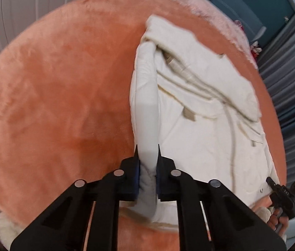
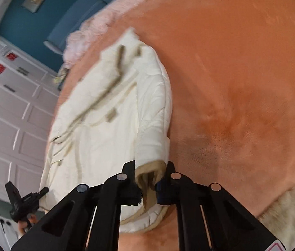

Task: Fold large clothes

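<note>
We have the left tongs and the right tongs each clamped on a cuff of the cream coat lying on the orange blanket, so we judge sleeve-folding underway, and next both sleeves need carrying across its body.

Both wrist views look steeply down along their own tongs, close above the cream garment on the orange blanket. Both share the garment; each catches the opposite tongs at its lower edge.
</note>
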Motion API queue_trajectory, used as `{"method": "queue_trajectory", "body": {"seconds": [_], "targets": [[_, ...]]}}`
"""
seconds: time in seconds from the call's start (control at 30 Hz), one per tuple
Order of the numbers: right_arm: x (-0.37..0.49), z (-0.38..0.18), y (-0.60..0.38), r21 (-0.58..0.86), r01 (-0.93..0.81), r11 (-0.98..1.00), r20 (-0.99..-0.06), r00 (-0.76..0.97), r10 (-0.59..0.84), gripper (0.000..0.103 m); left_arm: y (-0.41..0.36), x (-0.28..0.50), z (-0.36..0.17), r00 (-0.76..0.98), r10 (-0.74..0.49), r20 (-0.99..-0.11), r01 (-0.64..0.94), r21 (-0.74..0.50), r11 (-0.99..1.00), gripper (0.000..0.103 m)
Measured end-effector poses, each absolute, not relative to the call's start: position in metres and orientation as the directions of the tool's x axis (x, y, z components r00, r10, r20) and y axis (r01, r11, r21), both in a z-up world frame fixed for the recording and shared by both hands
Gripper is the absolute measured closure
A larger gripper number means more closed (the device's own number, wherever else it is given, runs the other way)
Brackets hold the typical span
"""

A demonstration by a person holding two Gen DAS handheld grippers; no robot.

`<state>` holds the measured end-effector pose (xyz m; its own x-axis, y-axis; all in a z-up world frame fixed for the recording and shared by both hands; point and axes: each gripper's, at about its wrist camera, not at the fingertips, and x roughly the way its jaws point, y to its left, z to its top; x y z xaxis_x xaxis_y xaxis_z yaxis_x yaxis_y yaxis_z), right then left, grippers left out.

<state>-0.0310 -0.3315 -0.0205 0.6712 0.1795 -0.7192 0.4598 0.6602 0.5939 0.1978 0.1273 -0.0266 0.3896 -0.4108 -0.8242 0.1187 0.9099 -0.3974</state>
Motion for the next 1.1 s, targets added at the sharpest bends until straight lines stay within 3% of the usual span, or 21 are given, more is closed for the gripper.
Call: {"method": "queue_trajectory", "body": {"seconds": [0.27,0.37,0.47,0.7,0.87,1.0,1.07,1.1], "targets": [[-0.144,0.057,-0.301,0.493,0.274,0.826,-0.770,0.580,0.266,0.096,0.164,0.076,0.035,0.312,-0.399,-0.862,0.288,-0.314,0.904,0.095],[-0.201,0.084,-0.288,0.496,0.235,0.836,-0.780,0.544,0.309,0.096,0.188,0.026,0.052,0.215,-0.409,-0.887,0.280,-0.345,0.896,0.095],[-0.220,0.110,-0.283,0.491,0.215,0.844,-0.758,0.582,0.293,0.097,0.196,0.012,0.078,0.238,-0.443,-0.864,0.254,-0.385,0.887,0.095],[-0.107,0.136,-0.315,0.486,0.225,0.844,-0.574,0.811,0.114,0.097,0.170,0.086,0.114,0.505,-0.481,-0.717,0.251,-0.411,0.876,0.095],[-0.020,0.121,-0.335,0.467,0.297,0.833,-0.567,0.823,0.025,0.096,0.142,0.153,0.096,0.603,-0.391,-0.695,0.195,-0.348,0.917,0.094],[0.008,0.109,-0.347,0.538,0.366,0.759,-0.557,0.831,-0.005,0.082,0.139,0.200,0.077,0.590,-0.351,-0.727,0.116,-0.354,0.928,0.091],[0.001,0.116,-0.355,0.574,0.351,0.740,-0.507,0.862,-0.016,0.070,0.138,0.207,0.077,0.588,-0.344,-0.732,0.095,-0.359,0.928,0.090],[-0.005,0.122,-0.356,0.574,0.347,0.742,-0.483,0.875,-0.035,0.054,0.137,0.208,0.079,0.587,-0.355,-0.727,0.102,-0.368,0.924,0.089]]}}
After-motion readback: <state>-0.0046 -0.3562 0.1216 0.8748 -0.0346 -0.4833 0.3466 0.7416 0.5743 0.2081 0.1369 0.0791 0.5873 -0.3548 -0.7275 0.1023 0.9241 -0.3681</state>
